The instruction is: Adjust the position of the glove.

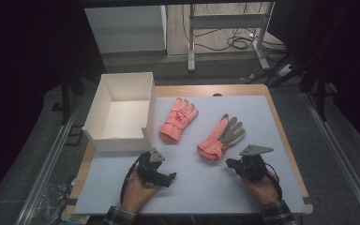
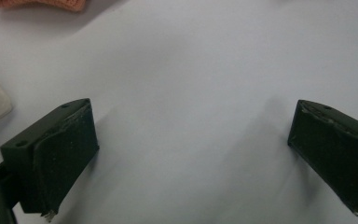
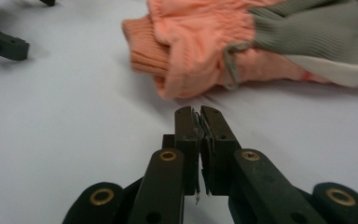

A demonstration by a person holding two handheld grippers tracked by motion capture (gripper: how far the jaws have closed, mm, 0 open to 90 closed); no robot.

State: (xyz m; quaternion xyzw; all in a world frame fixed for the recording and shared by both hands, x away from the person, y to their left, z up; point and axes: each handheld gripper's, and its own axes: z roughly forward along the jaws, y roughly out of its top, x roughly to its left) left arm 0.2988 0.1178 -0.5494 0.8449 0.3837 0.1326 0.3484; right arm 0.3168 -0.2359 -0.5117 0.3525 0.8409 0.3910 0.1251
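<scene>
High view: two orange knit gloves lie on the white tabletop [image 1: 192, 187]; the left glove [image 1: 178, 119] rests at about 12 o'clock from the left gripper [image 1: 161, 177], just beside the open white box [image 1: 104, 140], and the right glove [image 1: 221, 137], grey on its palm side, lies at about 11 o'clock from the right gripper [image 1: 232, 165], near but apart. Left gripper view: the jaws stand spread wide over bare tabletop with nothing between them; an edge of orange knit shows at 11 o'clock. Right gripper view: the jaws are pressed together and pinch nothing, their tips just short of the ribbed cuff [image 3: 151, 51] of the right glove, which lies at 12 o'clock, its grey fingers [image 3: 317, 32] trailing toward 2 o'clock. Judgement: the glove is light, soft and limp, neither fragile nor slippery; it will sag and fold when lifted. The bunched cuff offers the thickest fold for a pinch, whereas a single fingertip would let the rest dangle; the jaws must reopen before taking it.
</scene>
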